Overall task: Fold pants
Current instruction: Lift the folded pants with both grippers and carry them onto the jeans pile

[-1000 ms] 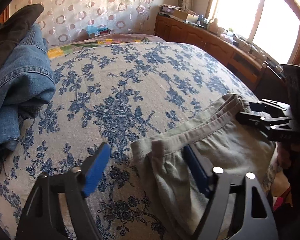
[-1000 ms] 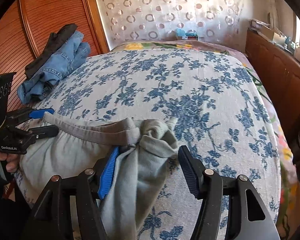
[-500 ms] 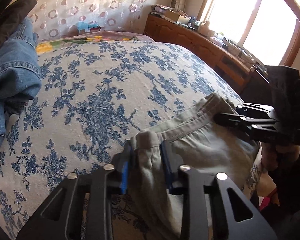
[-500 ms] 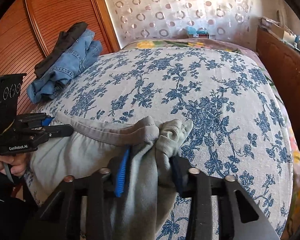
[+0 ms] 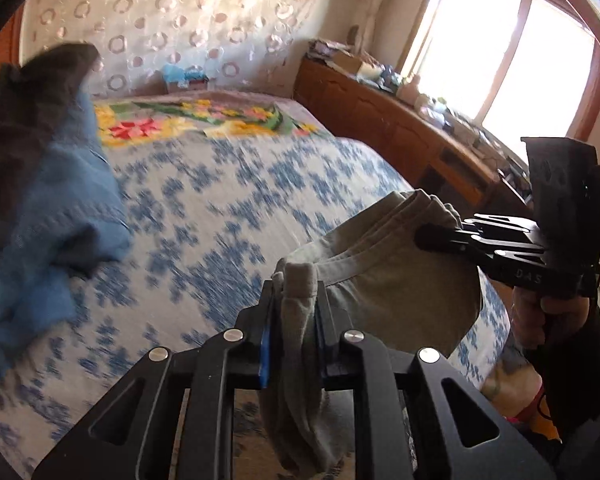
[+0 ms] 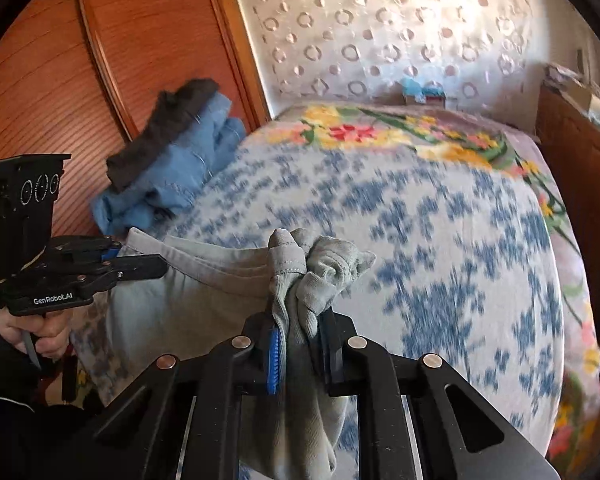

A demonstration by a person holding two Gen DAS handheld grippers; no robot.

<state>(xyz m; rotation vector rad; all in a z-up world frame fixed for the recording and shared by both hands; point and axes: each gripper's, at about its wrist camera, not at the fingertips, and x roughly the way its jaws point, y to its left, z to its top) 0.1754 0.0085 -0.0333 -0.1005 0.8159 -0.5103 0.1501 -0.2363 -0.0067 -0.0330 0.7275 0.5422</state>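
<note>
Item: grey pants [image 5: 384, 280], waistband end. Status: early; grabbed at two corners, hoisted off bed [image 5: 220, 216], no fold made yet; legs hang below both tools, rest out of view. Left tool [image 5: 296, 320]: jaws just closed, clamped on pants corner. Right tool [image 6: 300, 344]: same, clamped on bunched opposite corner. Writing: "GenRobot.AI" on left tool body, seen from right wrist cam. Jeans pile [image 6: 168, 176] well beyond left tool, untouched.

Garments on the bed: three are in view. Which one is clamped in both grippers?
The grey pants, waistband pinched by the left gripper and right gripper. The blue jeans and dark garment lie stacked, untouched.
</note>
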